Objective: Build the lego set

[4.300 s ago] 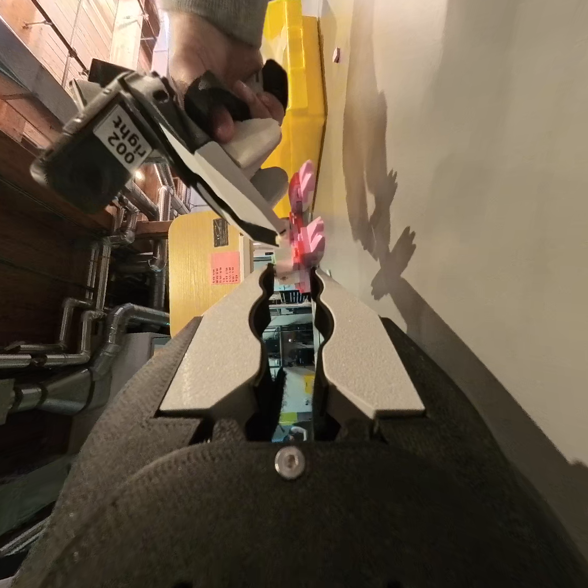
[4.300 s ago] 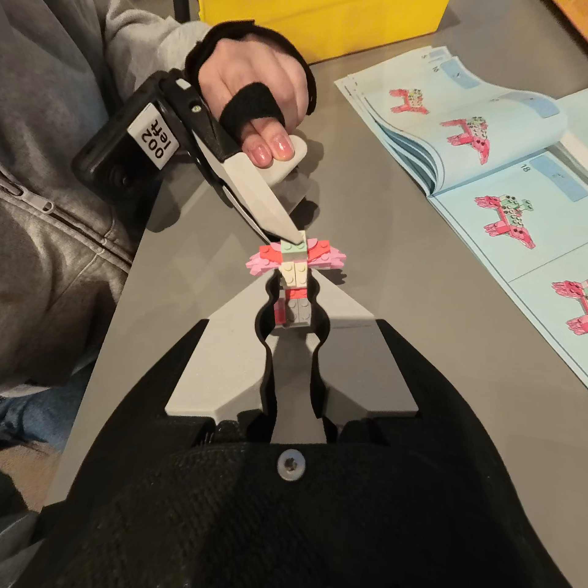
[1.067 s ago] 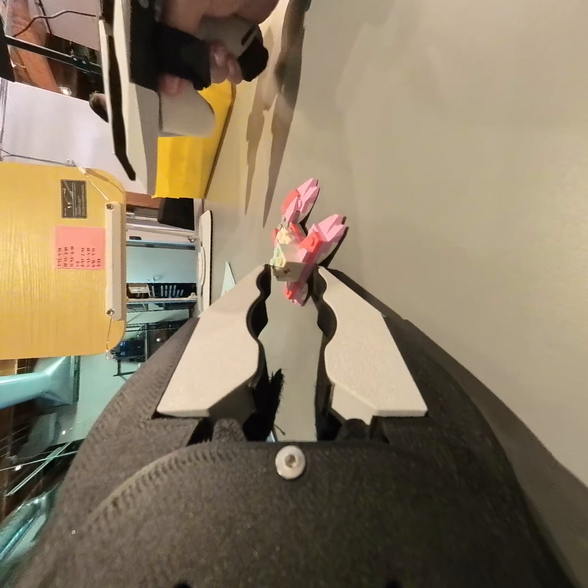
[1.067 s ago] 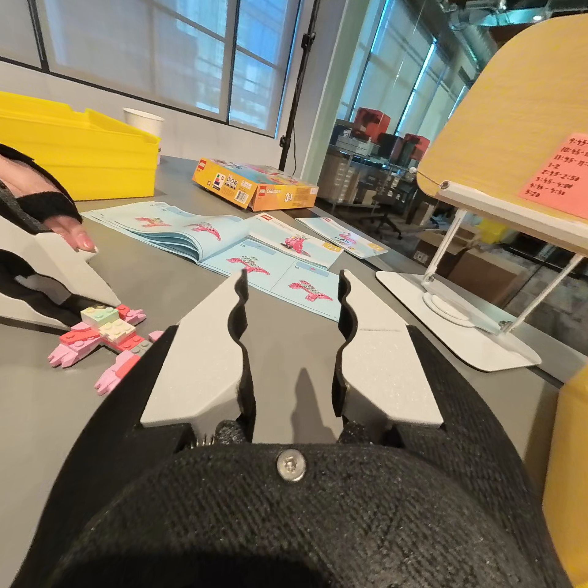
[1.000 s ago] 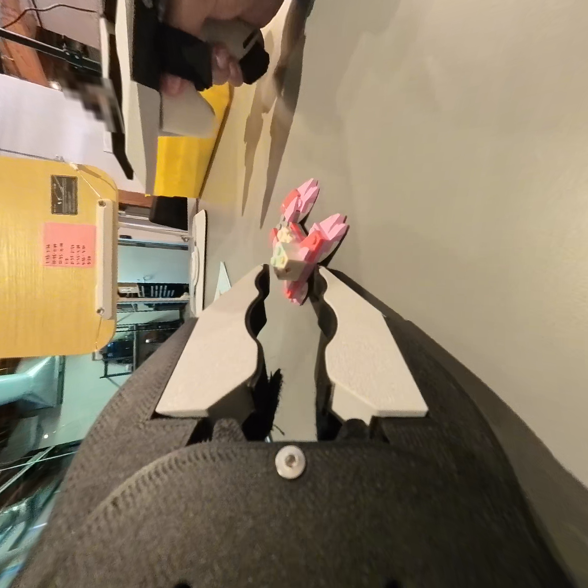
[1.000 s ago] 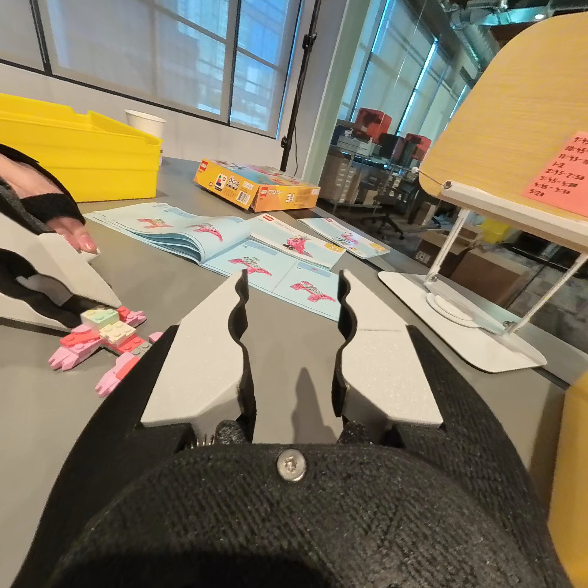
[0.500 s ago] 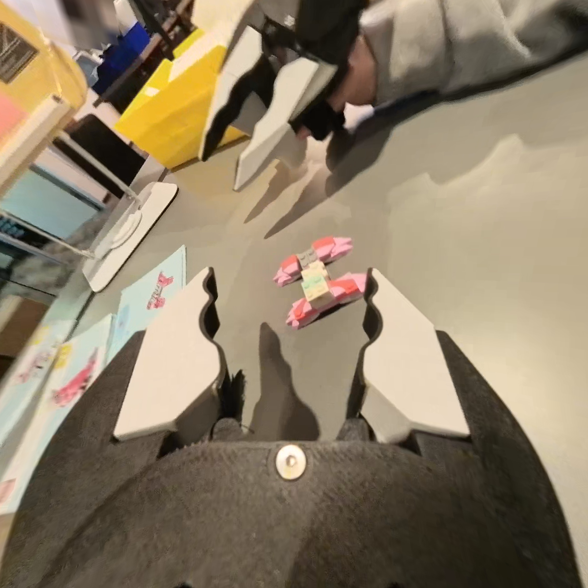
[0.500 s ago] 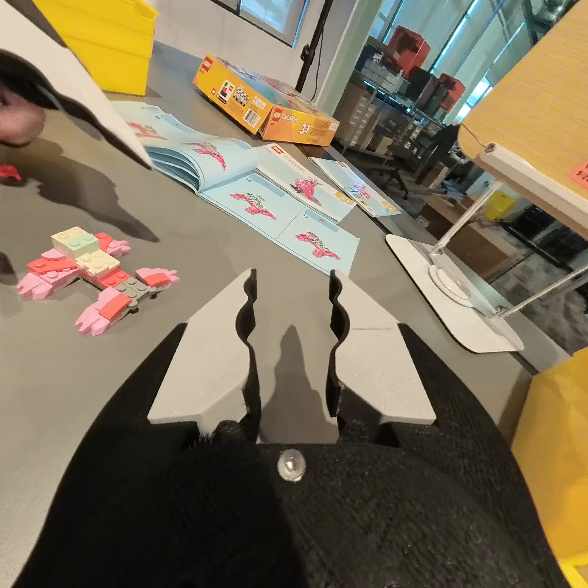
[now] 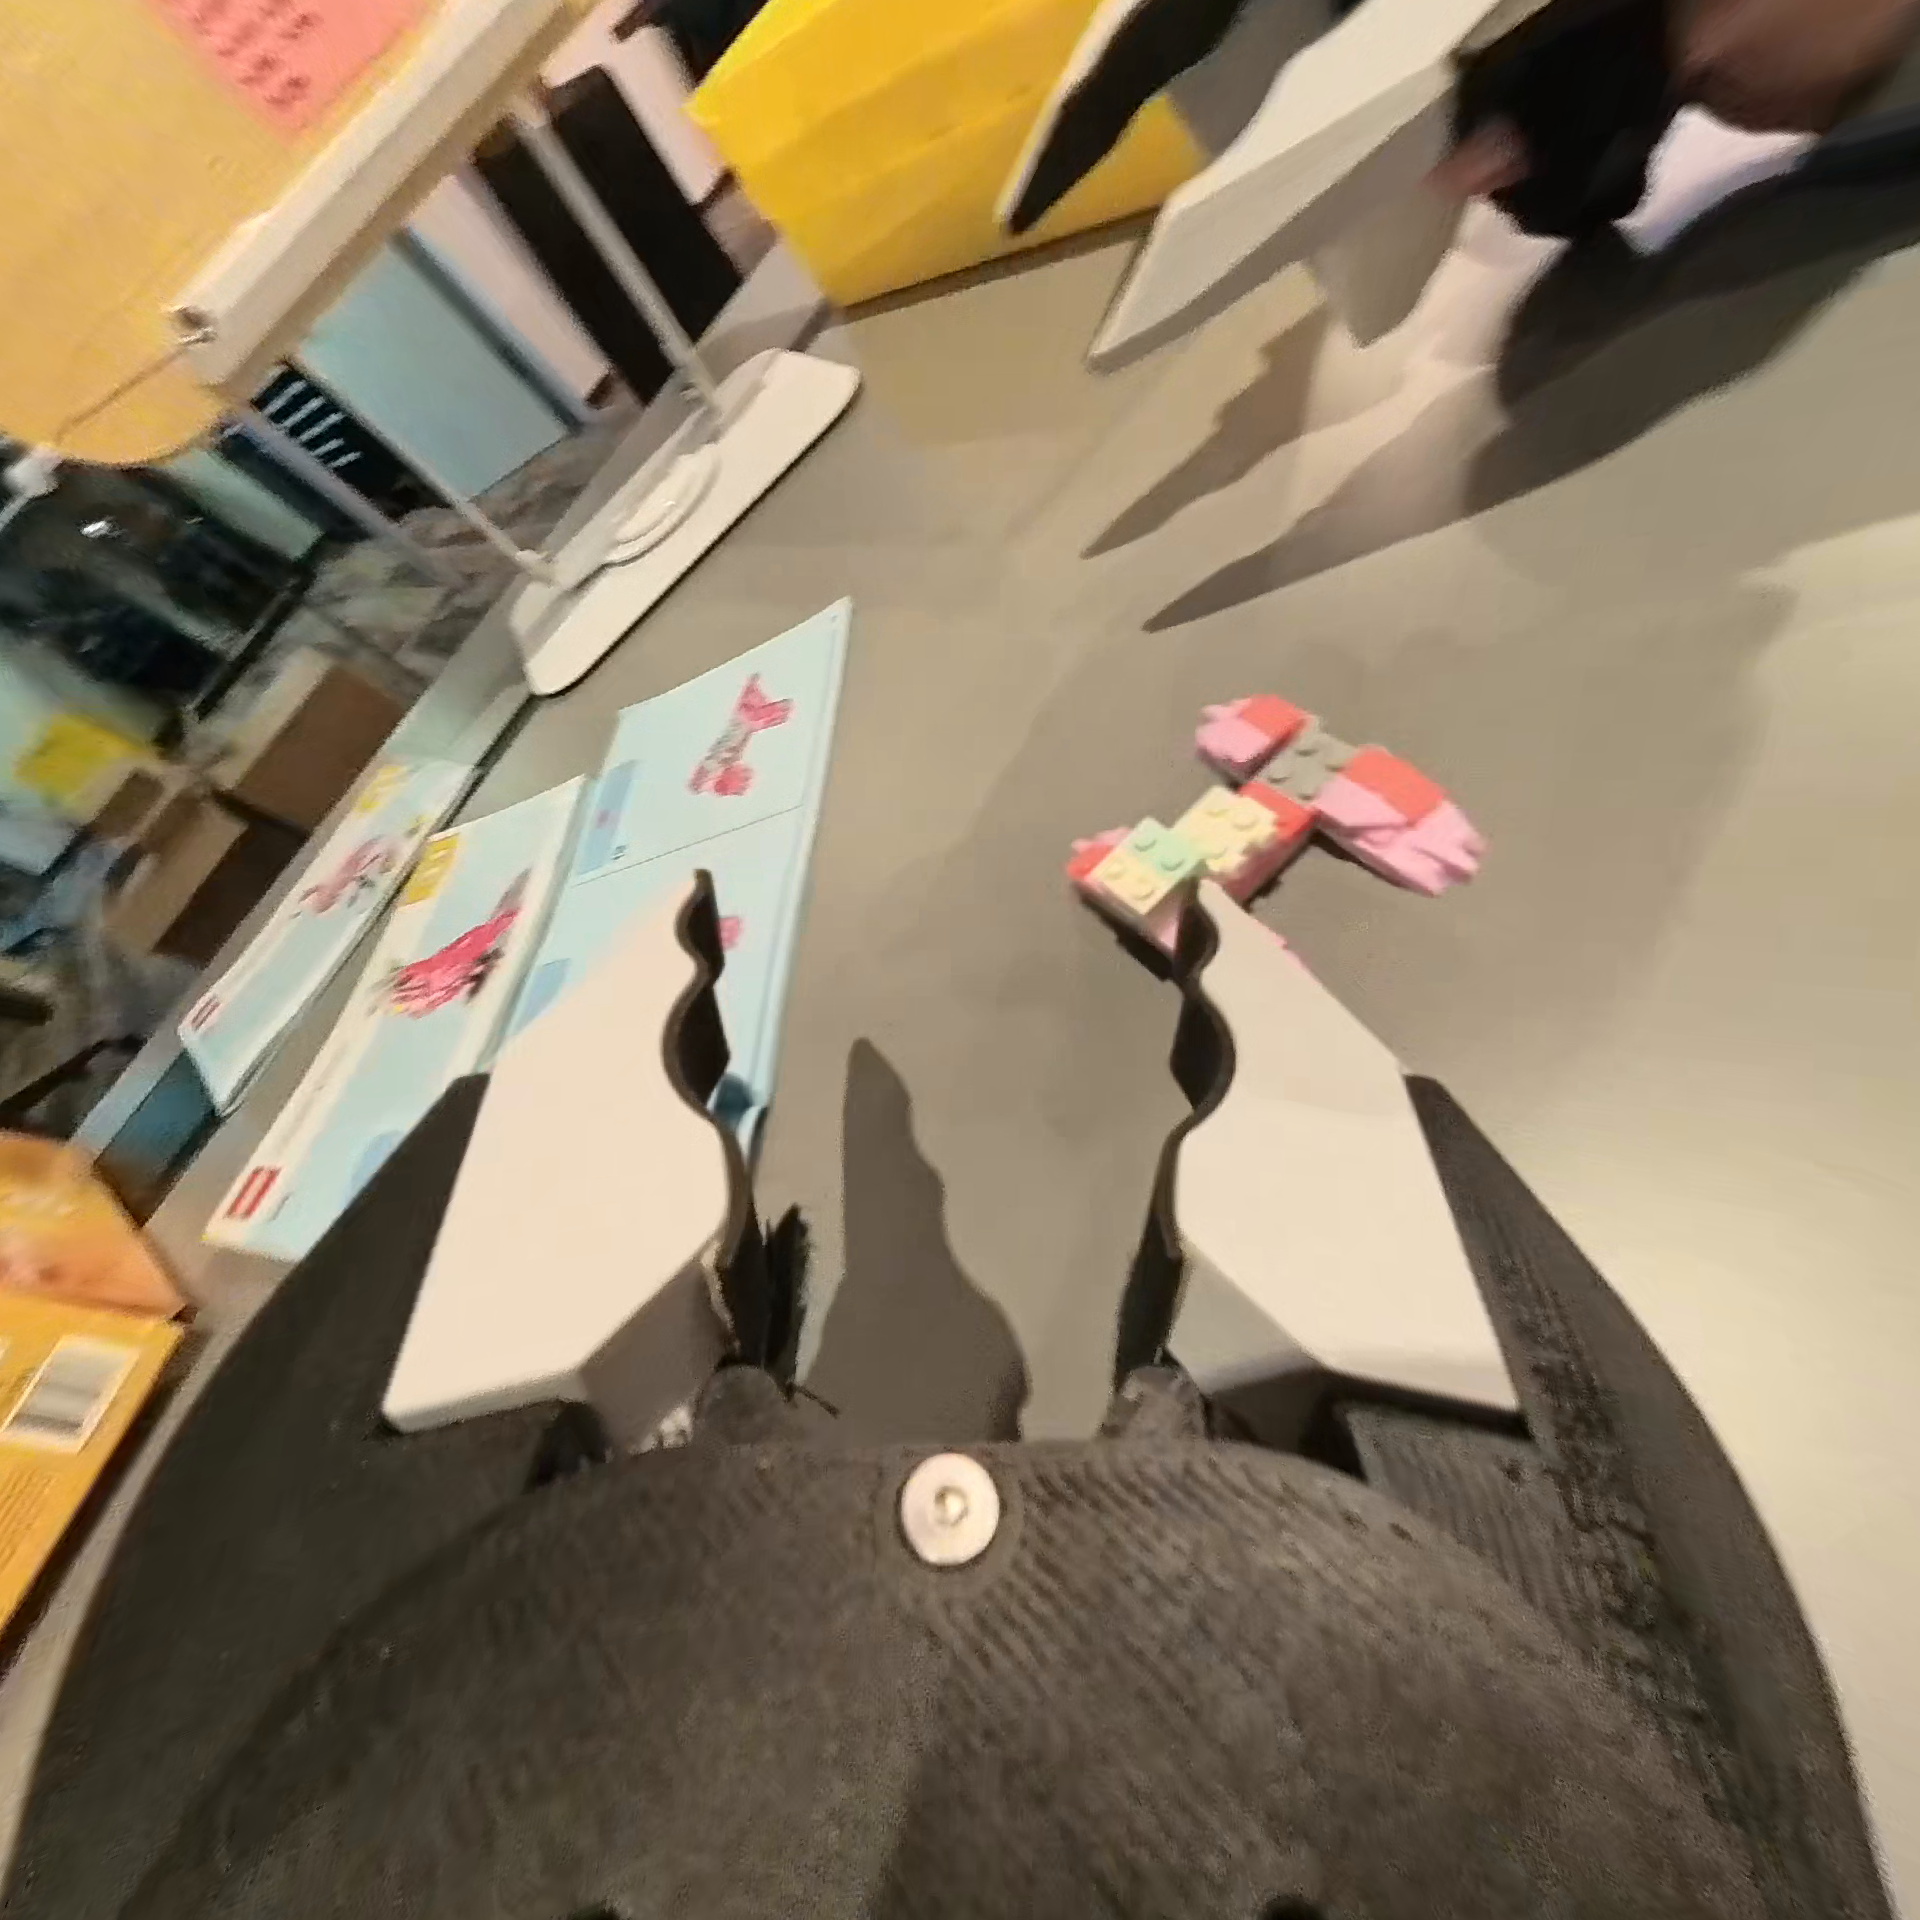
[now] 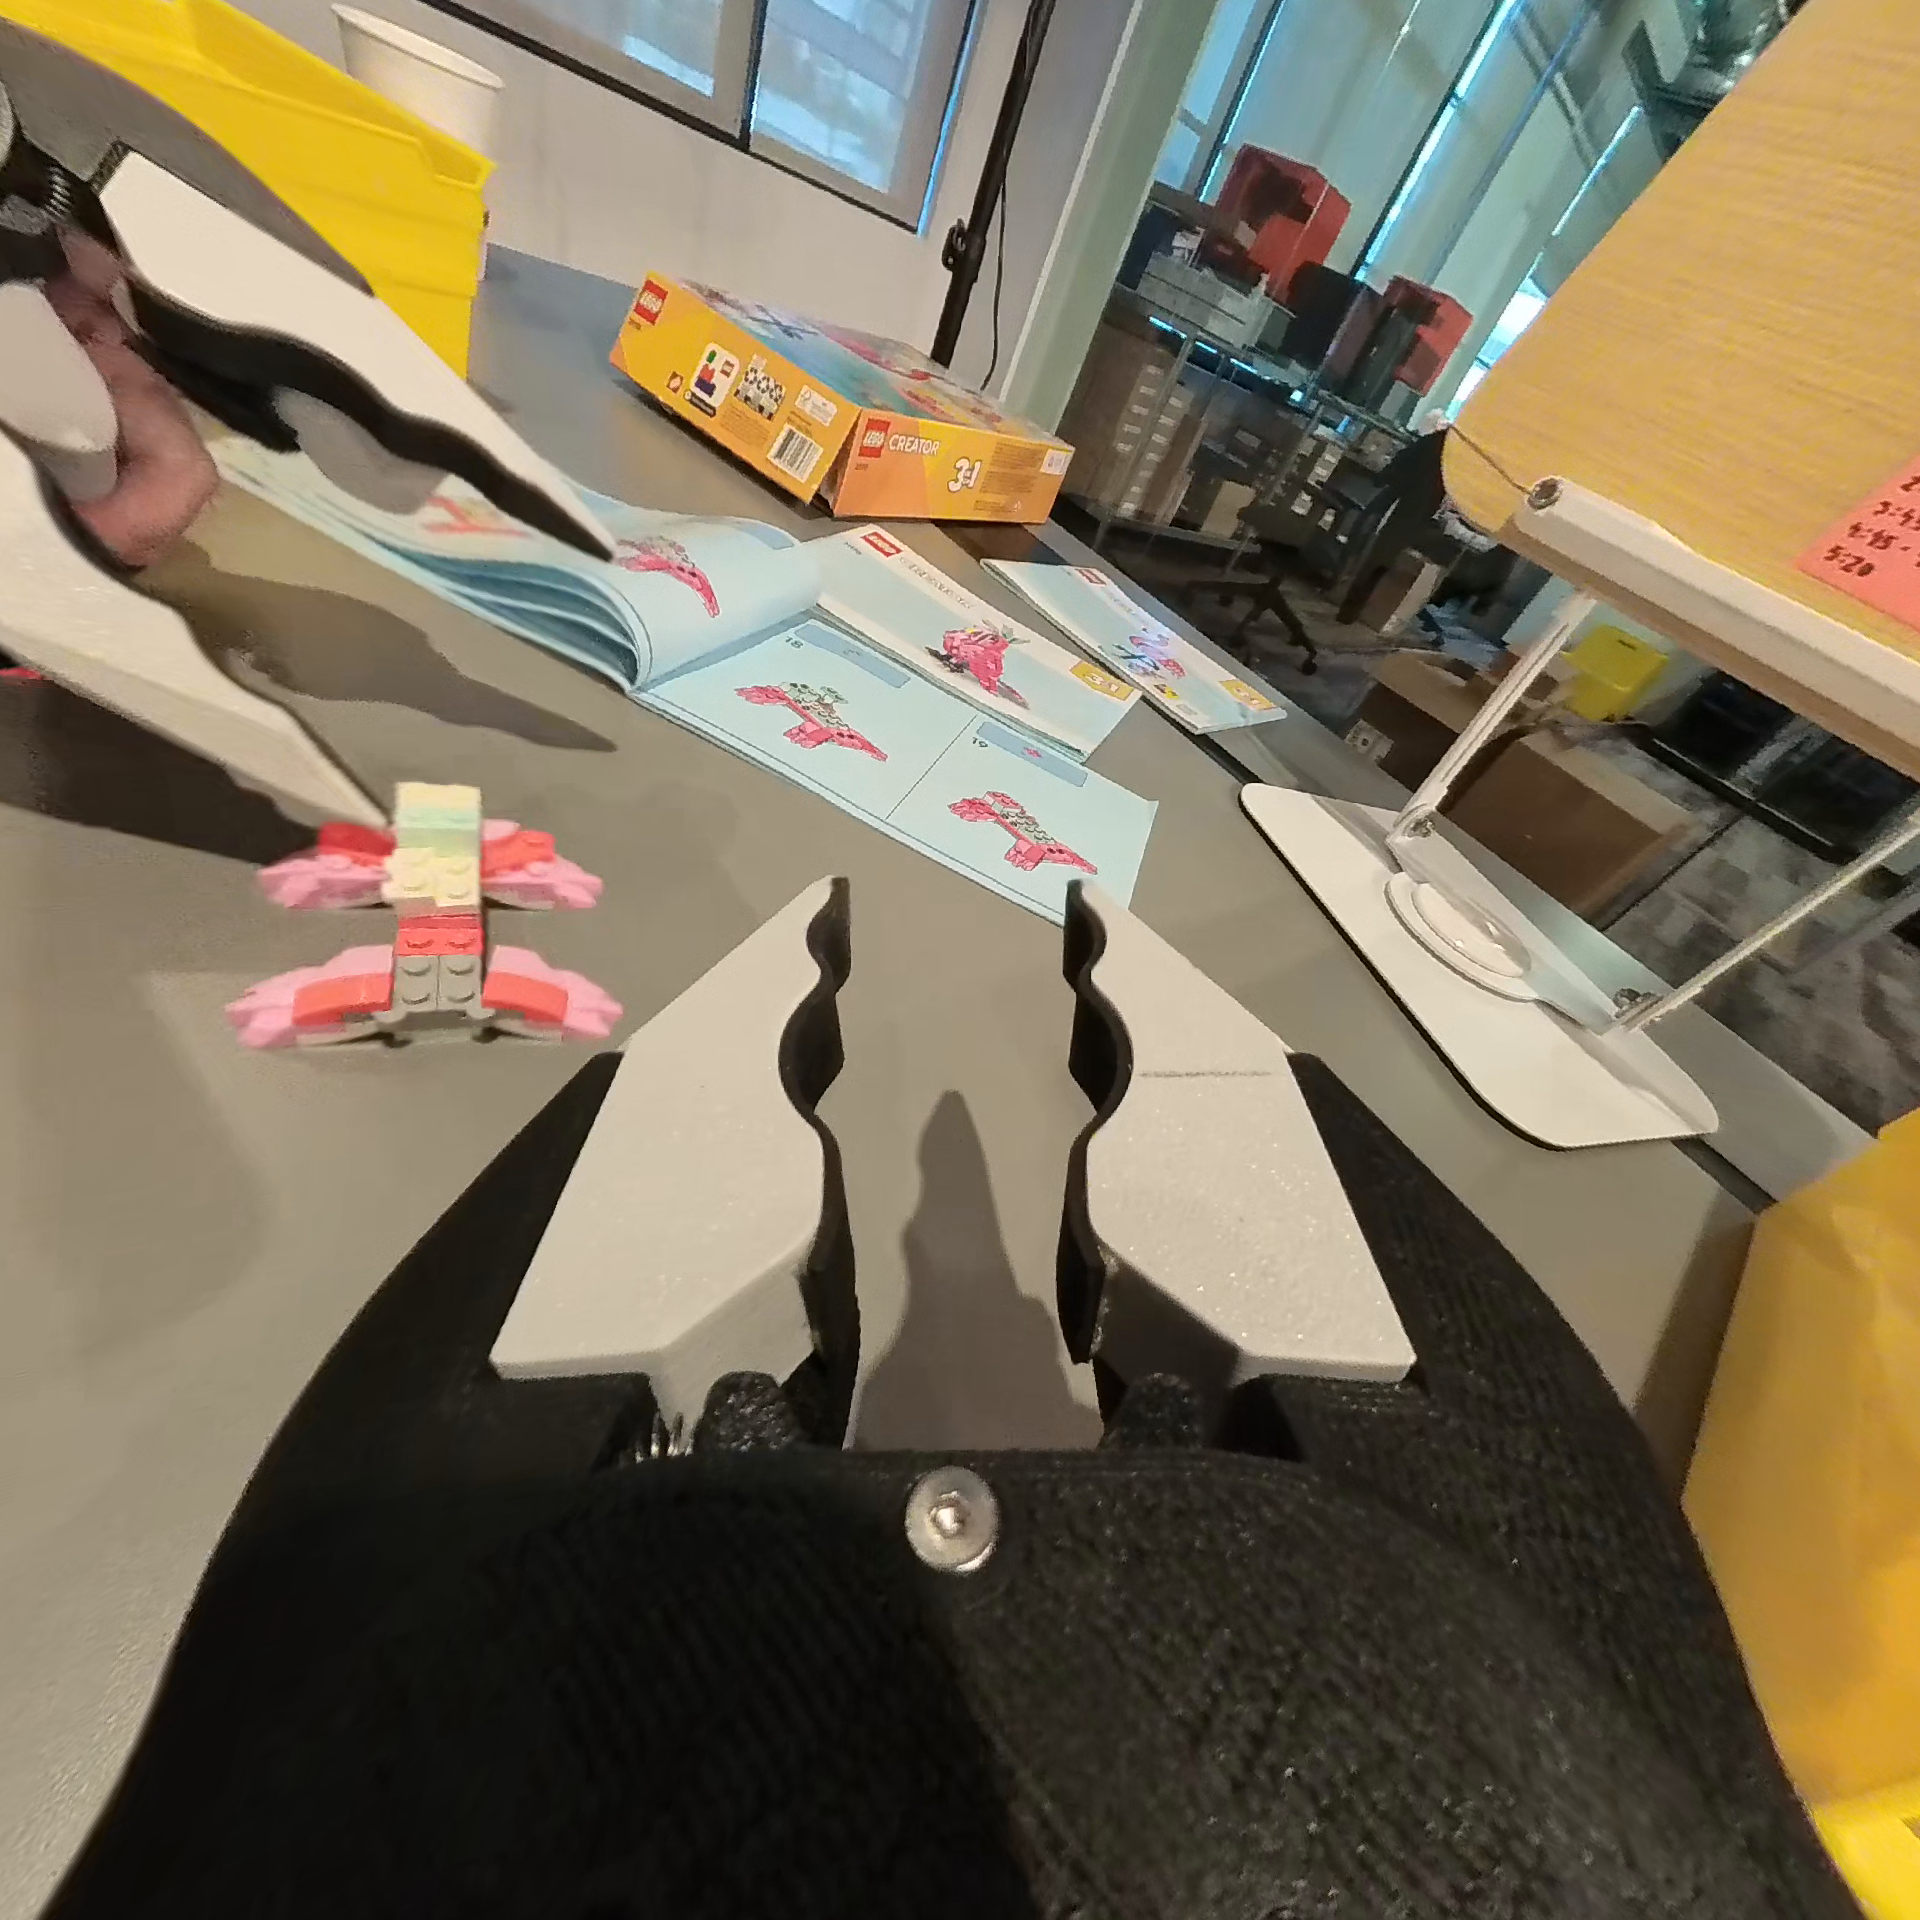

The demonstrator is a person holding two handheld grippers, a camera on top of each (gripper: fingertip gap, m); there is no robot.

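A small pink, red, grey and pastel lego model [image 9: 1273, 821] lies on the grey table [image 9: 1558, 1039], free of both grippers. It also shows in the right wrist view [image 10: 426, 914]. My left gripper [image 9: 951, 904] is open and empty, with its right fingertip just in front of the model. In the right wrist view the left gripper [image 10: 343, 499] hovers above and behind the model. My right gripper [image 10: 948, 902] is open and empty, to the right of the model and above bare table. In the left wrist view the right gripper [image 9: 1195, 177] hangs blurred at the far side.
An open light-blue instruction booklet [image 10: 790, 665] and further leaflets [image 10: 1132, 644] lie beyond the model. A lego box [image 10: 831, 416], yellow bins [image 10: 343, 166], a paper cup [image 10: 416, 78] and a white stand base [image 10: 1475, 945] ring the work area.
The left gripper has let go of the model, opened wide and swung upright above the table. The right gripper let go earlier and drew back. The model now lies alone.
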